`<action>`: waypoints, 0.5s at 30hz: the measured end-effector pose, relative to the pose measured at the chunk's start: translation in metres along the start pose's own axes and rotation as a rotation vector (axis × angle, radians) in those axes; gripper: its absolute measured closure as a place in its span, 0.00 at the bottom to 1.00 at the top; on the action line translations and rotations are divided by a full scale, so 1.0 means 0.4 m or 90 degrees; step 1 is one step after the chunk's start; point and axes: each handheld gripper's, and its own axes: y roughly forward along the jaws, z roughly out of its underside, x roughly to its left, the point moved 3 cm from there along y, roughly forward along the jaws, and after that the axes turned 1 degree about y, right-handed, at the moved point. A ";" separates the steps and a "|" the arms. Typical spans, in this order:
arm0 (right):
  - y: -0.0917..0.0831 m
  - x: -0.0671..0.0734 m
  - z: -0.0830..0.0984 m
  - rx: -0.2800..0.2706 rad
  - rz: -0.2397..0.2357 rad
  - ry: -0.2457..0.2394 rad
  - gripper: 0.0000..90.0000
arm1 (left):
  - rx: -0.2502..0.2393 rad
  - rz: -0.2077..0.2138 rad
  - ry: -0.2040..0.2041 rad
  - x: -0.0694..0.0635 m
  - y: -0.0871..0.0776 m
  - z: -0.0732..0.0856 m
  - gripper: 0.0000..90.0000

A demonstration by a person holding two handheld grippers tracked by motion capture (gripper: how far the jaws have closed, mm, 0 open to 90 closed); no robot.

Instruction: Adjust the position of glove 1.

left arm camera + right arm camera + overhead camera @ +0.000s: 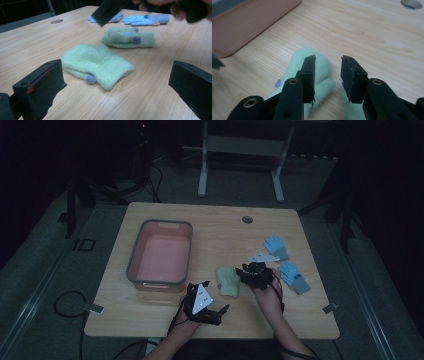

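Bench [150, 315], left to right: pink bin [161, 254] near the left edge; left gripper [212, 312] by the front edge, jaws spread, empty; green mittens [228, 281] at the centre; right gripper [246, 272] above them, jaws parted, empty; blue gloves [294, 276] toward the right edge.

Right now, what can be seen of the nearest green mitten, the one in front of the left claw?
The green mitten looks like soft pale-green fleece, lying flat and folded on the wooden table, with a small purple ball at its near edge. It sits between the pink bin and the blue gloves, with a second green mitten just behind it. The left claw stands open before it without touching. The right claw hovers above it, jaws apart, nothing between them.
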 end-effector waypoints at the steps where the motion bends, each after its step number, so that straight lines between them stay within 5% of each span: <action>1: -0.007 -0.013 -0.002 0.001 0.000 -0.013 0.71 | 0.000 0.000 0.001 0.000 0.000 0.000 0.00; 8: -0.041 -0.098 0.005 0.012 -0.037 -0.073 0.71 | 0.000 -0.001 0.000 0.000 0.000 0.000 0.00; 15: -0.036 -0.151 0.052 0.043 -0.075 -0.089 0.71 | 0.000 -0.002 -0.001 0.000 0.000 0.000 0.00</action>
